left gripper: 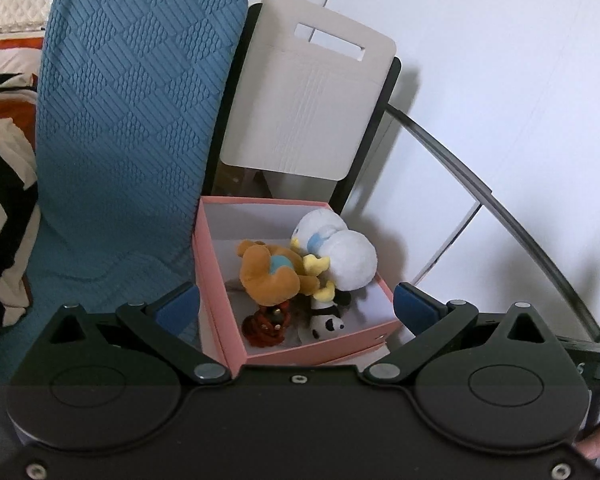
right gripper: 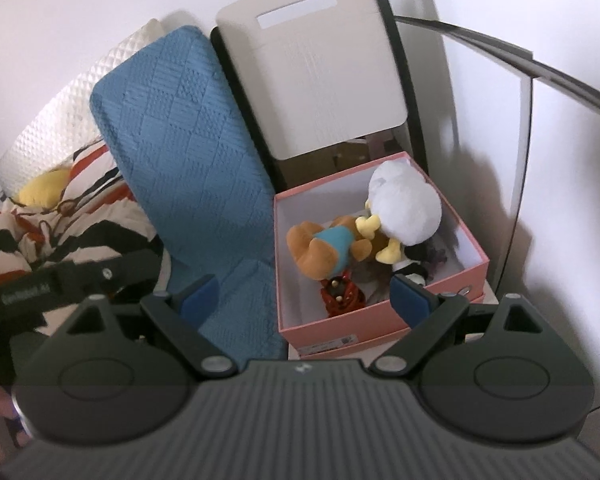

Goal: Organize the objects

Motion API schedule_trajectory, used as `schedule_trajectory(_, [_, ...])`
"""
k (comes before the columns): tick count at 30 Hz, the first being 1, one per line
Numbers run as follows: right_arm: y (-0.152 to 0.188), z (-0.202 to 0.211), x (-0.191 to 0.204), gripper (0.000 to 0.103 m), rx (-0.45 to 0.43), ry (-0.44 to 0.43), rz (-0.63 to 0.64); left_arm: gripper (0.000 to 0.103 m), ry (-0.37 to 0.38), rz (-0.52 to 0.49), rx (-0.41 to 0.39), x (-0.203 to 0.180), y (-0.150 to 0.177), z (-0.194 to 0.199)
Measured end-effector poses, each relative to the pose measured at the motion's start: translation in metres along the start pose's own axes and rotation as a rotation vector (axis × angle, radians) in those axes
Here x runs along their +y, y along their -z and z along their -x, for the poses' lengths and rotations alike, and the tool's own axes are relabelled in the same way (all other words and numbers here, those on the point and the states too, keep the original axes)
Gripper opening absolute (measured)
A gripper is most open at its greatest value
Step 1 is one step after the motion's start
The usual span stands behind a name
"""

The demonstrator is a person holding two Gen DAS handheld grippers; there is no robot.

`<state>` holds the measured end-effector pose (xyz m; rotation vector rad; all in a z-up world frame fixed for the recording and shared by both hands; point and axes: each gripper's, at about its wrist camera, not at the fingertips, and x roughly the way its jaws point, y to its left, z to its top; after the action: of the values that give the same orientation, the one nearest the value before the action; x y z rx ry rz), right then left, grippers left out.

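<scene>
A pink box (left gripper: pixel 320 350) (right gripper: pixel 340 322) stands open beside a blue quilted cushion. Inside lie a white duck plush (left gripper: pixel 340 248) (right gripper: pixel 408 208), a brown bear plush (left gripper: pixel 268 276) (right gripper: pixel 320 248), a small panda plush (left gripper: pixel 326 320) and a red knotted toy (left gripper: pixel 266 324) (right gripper: pixel 342 294). My left gripper (left gripper: pixel 296 306) is open and empty, above the box's near side. My right gripper (right gripper: pixel 304 294) is open and empty, also held over the box's near edge. The left gripper's body (right gripper: pixel 60 280) shows at the left of the right wrist view.
A blue quilted cushion (left gripper: pixel 132 112) (right gripper: pixel 196 152) leans left of the box. A white chair back (left gripper: pixel 308 100) (right gripper: pixel 320 68) rises behind it. Striped bedding (right gripper: pixel 52 224), a white pillow (right gripper: pixel 72 116) and a yellow item (right gripper: pixel 46 190) lie to the left. White walls stand at right.
</scene>
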<state>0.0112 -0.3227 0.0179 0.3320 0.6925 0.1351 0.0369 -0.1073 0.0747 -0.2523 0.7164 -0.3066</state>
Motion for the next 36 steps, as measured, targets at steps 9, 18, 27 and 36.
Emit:
schedule_trajectory(9, [0.01, -0.011, 0.004, 0.093, 0.01, -0.006, 0.023, 0.103, -0.011, 0.022, -0.014, 0.009, 0.005, 0.005])
schedule_trajectory(18, [0.012, -0.022, -0.001, 0.093, 0.036, -0.028, 0.007, 0.103, -0.023, -0.022, -0.05, 0.0, 0.001, 0.006])
schedule_trajectory(27, [0.023, -0.039, -0.005, 0.093, 0.059, -0.018, 0.007, 0.103, -0.008, 0.029, -0.022, 0.01, 0.01, -0.011])
schedule_trajectory(36, [0.028, -0.047, -0.017, 0.093, 0.054, -0.001, -0.011, 0.103, -0.038, 0.034, -0.014, 0.018, 0.017, -0.024])
